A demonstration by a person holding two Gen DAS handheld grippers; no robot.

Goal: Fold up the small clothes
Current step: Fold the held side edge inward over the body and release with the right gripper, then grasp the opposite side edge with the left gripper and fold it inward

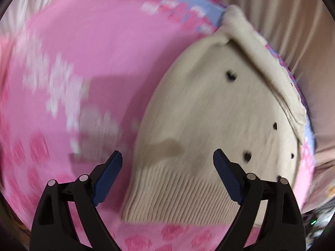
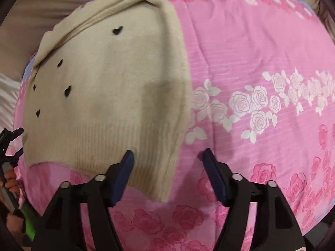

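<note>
Sweater (image 2: 100, 96), cream knit with small black hearts, lies flat on the pink bedspread (image 2: 261, 52) ahead of both empty, spread-open grippers, left (image 1: 167, 159) and right (image 2: 168, 156); it looks soft, light and floppy, best pinched at the ribbed hem (image 2: 129, 159) nearest the fingers.

Left wrist view: the camera sits just behind the left gripper (image 1: 167, 175) and looks forward and down along its 2 spread fingers, close above the cream sweater (image 1: 209, 125), which fills the right half of the picture; the pink blanket (image 1: 83, 41) fills the left half and is blurred.

Right wrist view: the camera sits just behind the right gripper (image 2: 168, 175), facing forward and down from similar closeness, with the sweater (image 2: 108, 87) to the left and the blanket (image 2: 261, 52) to the right.

Both views share the sweater, its ribbed hem nearest the lens, and the surrounding blanket. The left gripper (image 2: 10, 146) appears at the left edge of the right wrist view.
</note>
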